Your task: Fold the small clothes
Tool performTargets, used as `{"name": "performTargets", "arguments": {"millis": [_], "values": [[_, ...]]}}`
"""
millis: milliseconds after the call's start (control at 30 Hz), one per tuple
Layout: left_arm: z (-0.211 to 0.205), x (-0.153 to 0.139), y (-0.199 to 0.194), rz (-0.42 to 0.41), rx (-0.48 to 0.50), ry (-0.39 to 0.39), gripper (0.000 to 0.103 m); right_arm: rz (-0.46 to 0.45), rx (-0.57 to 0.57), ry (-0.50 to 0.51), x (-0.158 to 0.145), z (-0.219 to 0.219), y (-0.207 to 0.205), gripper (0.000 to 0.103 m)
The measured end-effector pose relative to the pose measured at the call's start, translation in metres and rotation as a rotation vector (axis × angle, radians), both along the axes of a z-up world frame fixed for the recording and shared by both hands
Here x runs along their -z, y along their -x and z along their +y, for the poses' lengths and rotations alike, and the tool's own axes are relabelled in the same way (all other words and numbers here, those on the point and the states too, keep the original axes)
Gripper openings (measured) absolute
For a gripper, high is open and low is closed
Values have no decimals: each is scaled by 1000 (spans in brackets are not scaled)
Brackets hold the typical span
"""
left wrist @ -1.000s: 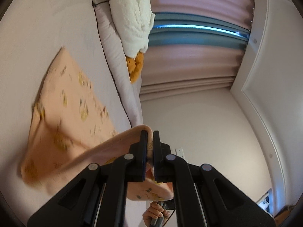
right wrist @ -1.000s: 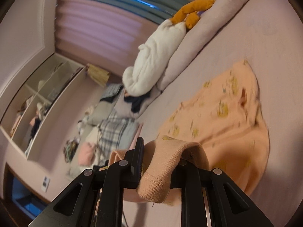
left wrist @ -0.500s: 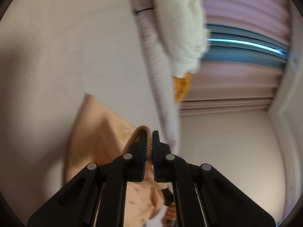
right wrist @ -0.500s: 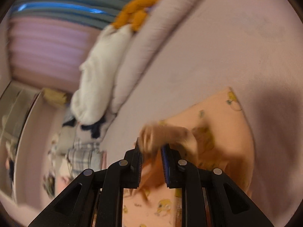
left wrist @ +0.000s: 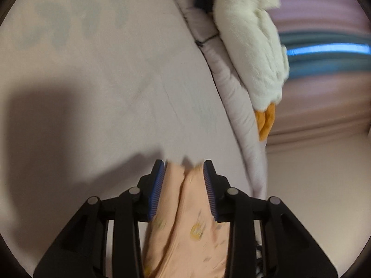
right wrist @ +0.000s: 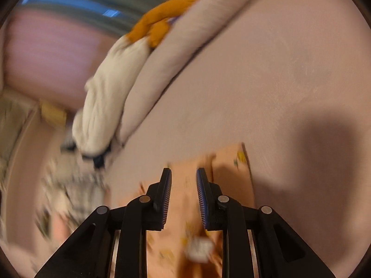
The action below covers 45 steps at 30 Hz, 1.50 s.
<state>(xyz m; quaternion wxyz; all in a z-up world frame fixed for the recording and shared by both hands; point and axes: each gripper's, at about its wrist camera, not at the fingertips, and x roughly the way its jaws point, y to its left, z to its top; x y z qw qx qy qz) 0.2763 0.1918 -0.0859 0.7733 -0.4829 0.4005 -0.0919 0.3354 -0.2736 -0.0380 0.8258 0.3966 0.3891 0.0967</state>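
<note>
A small peach garment with yellow prints (left wrist: 185, 220) lies on the pale pink bed sheet (left wrist: 104, 81). In the left wrist view my left gripper (left wrist: 184, 169) is open, and the cloth lies loose between and below its blue pads. In the right wrist view the same garment (right wrist: 229, 173) lies flat under my right gripper (right wrist: 183, 176), which is open with its jaws apart above the cloth. A white tag (right wrist: 199, 247) shows on the garment. Both views are blurred by motion.
A white plush toy with orange feet (left wrist: 252, 46) lies on a long pink bolster (left wrist: 234, 92) along the bed's far edge; it also shows in the right wrist view (right wrist: 109, 92). Plaid and other clothes (right wrist: 76, 192) are piled at the left. Curtains hang behind.
Both grippers were shut on the garment's edge and holding it up. They swung forward over the bed, laid the cloth down and opened, so the garment is released.
</note>
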Motion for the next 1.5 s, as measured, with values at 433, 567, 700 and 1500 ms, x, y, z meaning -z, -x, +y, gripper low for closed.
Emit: {"name": "performTargets", "arguments": {"millis": [433,567,700,1500], "values": [[-81,0,96,-42,310,-164,34,-101,-341,483,-18,77,108,23],[-98,4,101,-40,354,-178,34,-117,-347,465,-14,74,97,23],[-104,10,98,-19,364,-190,34,-90,-369,454,-2,75,93,23],[-94,2,74,6,355,-219,34,33,-158,310,0,11,110,14]]}}
